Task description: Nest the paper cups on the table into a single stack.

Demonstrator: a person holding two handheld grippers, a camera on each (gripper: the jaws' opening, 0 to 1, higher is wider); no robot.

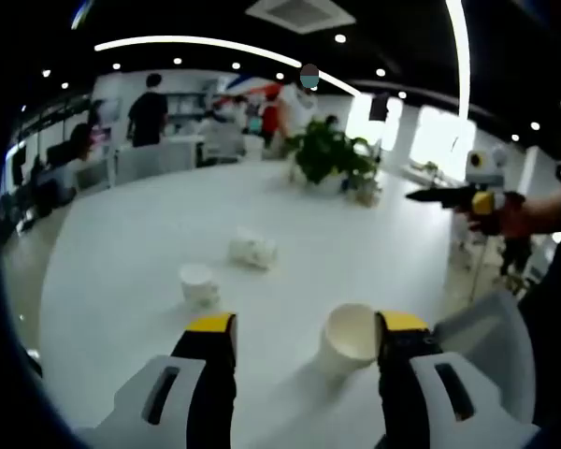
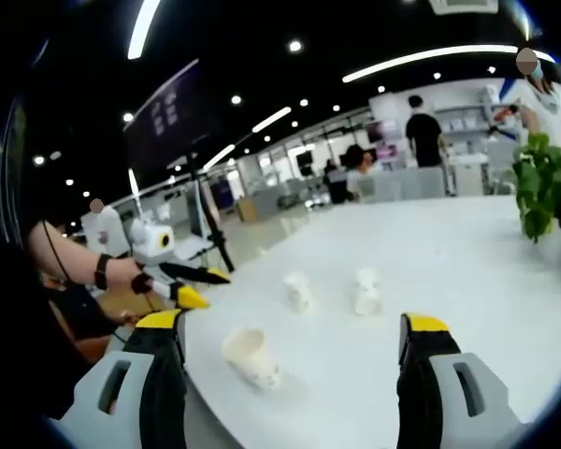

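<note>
Both tongs, left [image 1: 304,335] and right [image 2: 294,337], are wide open, holding nothing. Paper cups [image 1: 348,339] on my desk [image 1: 122,253] look light and crushable, so I'd pinch gently near the rim.

Three white paper cups sit apart on the white table [image 1: 122,243], none nested. The nearest cup [image 1: 348,339] tilts, mouth up, just inside the left gripper's [image 1: 304,337] right jaw. A second cup [image 1: 197,283] stands beyond its left jaw. The third cup [image 1: 253,250] lies on its side farther ahead, between the jaws.
</note>
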